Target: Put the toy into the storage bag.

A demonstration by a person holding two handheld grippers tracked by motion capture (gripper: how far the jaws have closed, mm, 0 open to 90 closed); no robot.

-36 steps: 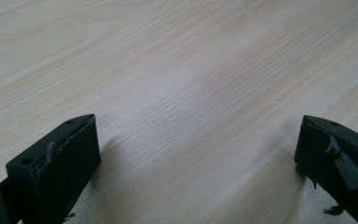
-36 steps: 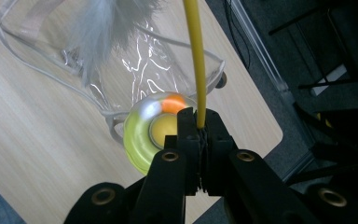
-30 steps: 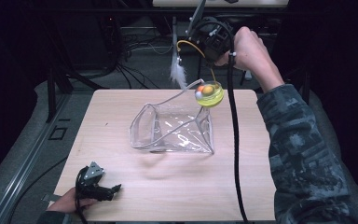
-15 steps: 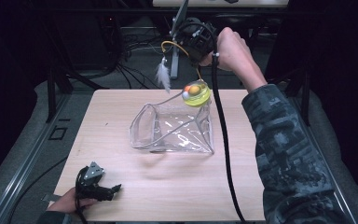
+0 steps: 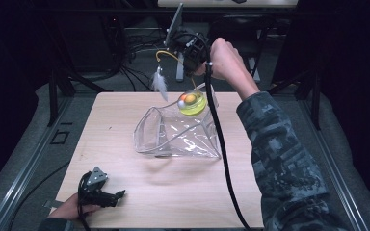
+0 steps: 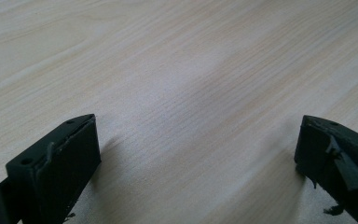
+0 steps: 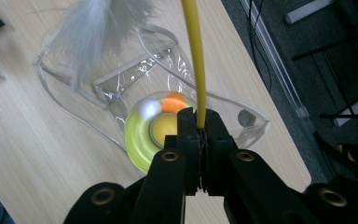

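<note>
From above, your right gripper point(image 5: 189, 45) hangs beyond the table's point(image 5: 125, 115) far edge, with the toy point(image 5: 191, 102) on the bag's point(image 5: 183, 137) raised corner. Lift further and the toy could drag the bag off the edge. Your left gripper point(image 5: 101, 192) rests near the front-left corner.

Left gripper view: jaws spread wide over bare wood, holding nothing.

Right gripper view: jaws pressed together, pinching the wand point(image 7: 196, 60); the feather point(image 7: 98, 32) dangles above the bag.

surface: light wood table point(image 5: 173, 202) | on it: clear plastic bag point(image 5: 178, 137)
</note>
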